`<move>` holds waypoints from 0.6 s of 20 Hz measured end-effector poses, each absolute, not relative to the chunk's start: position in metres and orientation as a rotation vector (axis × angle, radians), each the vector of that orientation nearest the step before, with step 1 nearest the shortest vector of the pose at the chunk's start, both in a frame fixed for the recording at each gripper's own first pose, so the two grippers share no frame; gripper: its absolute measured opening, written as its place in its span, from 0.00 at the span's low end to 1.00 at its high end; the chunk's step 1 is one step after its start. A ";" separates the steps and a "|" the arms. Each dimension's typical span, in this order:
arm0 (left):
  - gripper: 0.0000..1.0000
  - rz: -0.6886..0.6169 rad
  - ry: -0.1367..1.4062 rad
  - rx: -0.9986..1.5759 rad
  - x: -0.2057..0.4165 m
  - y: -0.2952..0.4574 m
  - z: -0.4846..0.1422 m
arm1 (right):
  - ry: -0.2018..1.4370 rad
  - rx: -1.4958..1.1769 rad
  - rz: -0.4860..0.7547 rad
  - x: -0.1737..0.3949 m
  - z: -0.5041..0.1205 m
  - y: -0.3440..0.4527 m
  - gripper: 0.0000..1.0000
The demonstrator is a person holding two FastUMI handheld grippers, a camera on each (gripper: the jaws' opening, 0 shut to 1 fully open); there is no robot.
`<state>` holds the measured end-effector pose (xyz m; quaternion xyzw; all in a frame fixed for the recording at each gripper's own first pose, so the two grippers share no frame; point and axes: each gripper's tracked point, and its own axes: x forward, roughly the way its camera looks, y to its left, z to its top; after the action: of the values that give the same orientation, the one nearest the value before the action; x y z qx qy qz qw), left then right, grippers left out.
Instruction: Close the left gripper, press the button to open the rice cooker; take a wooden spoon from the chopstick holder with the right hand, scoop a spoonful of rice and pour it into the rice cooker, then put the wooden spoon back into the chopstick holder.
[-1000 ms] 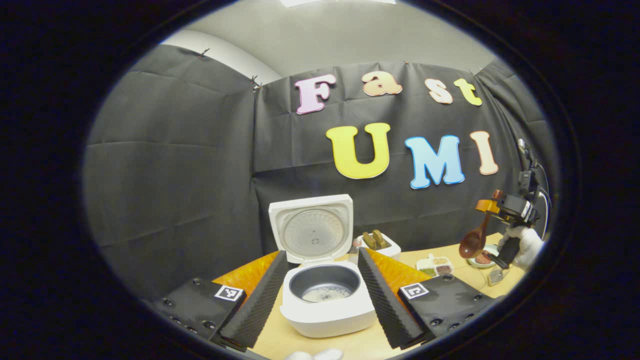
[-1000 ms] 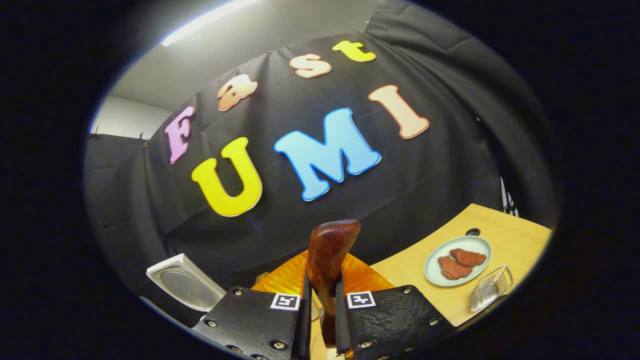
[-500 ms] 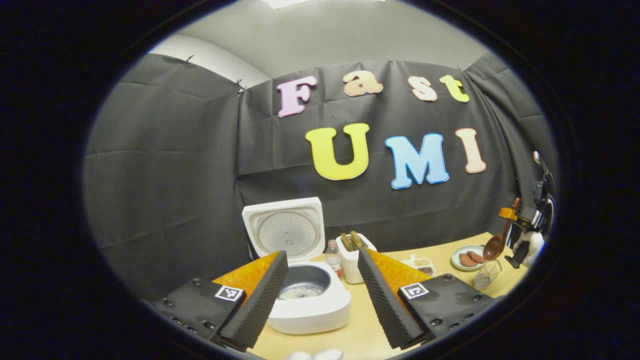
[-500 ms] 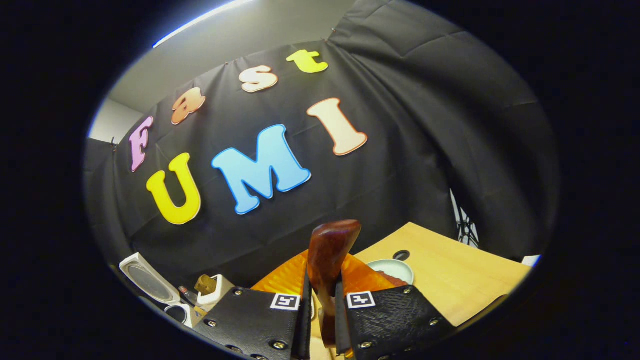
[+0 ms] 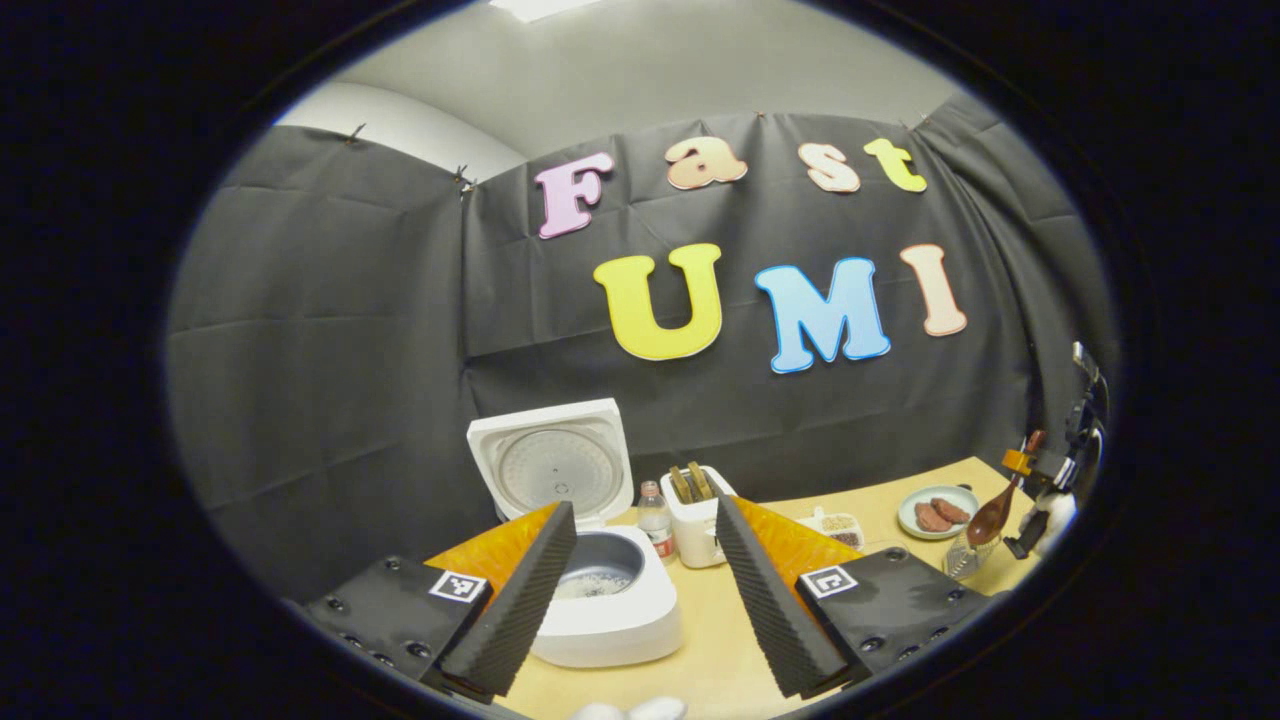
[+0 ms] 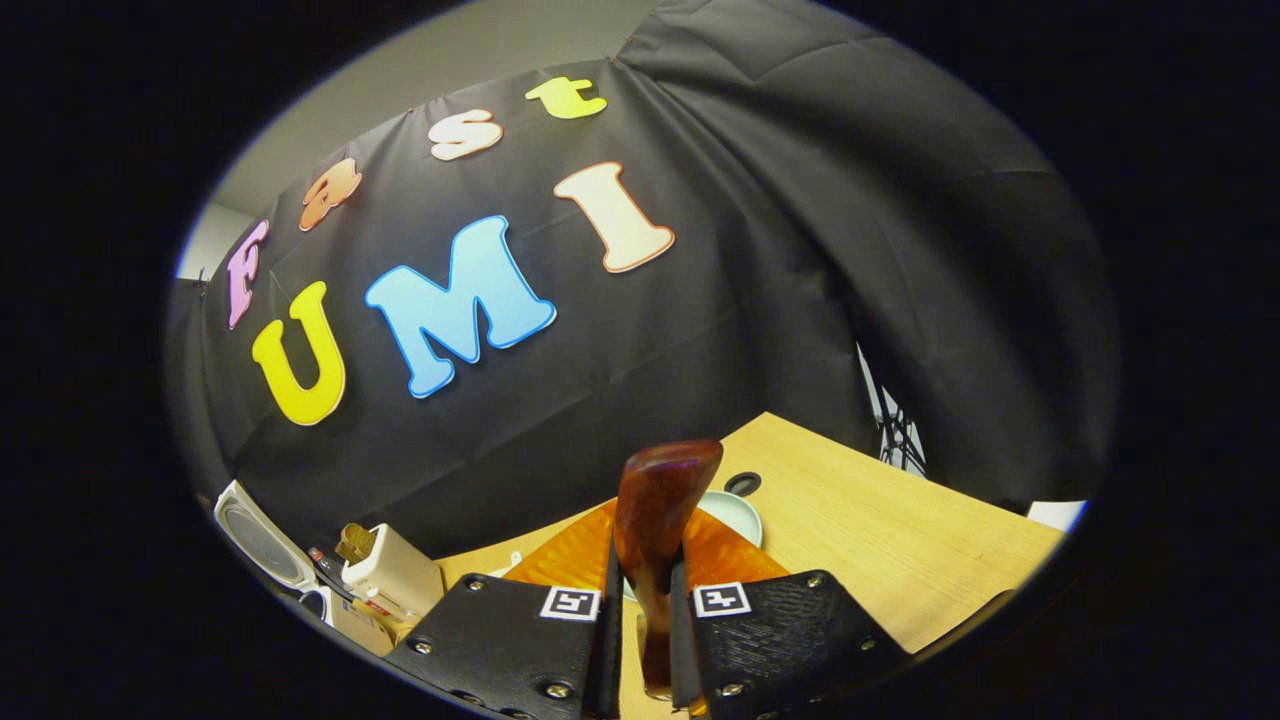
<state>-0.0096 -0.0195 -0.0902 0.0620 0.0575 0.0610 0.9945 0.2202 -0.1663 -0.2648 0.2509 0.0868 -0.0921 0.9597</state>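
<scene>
Right gripper view: my right gripper point(image 6: 640, 640) clamps the wooden spoon point(image 6: 655, 520) near the bench's right edge; tilting may slip it.

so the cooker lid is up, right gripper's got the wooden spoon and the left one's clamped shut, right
Not quite. The left gripper is open, its fingers spread wide with nothing between them, as the left gripper view shows. The rest holds: the cooker has its lid up, and the right gripper is shut on the wooden spoon.
</scene>
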 end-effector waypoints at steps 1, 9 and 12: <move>1.00 0.122 0.116 0.130 -0.009 -0.020 -0.091 | 0.189 0.502 -0.196 0.222 -0.275 -0.167 0.20; 0.96 0.121 0.120 0.147 -0.002 -0.021 -0.092 | 0.275 0.511 -0.230 0.216 -0.325 -0.170 0.20; 1.00 0.114 0.117 0.145 -0.001 -0.023 -0.090 | 0.290 0.535 -0.260 0.212 -0.331 -0.178 0.20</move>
<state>-0.0010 -0.0226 -0.0905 0.0722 0.0585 0.0567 0.9941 0.2124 -0.1778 -0.3309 0.2628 0.1426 -0.1275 0.9457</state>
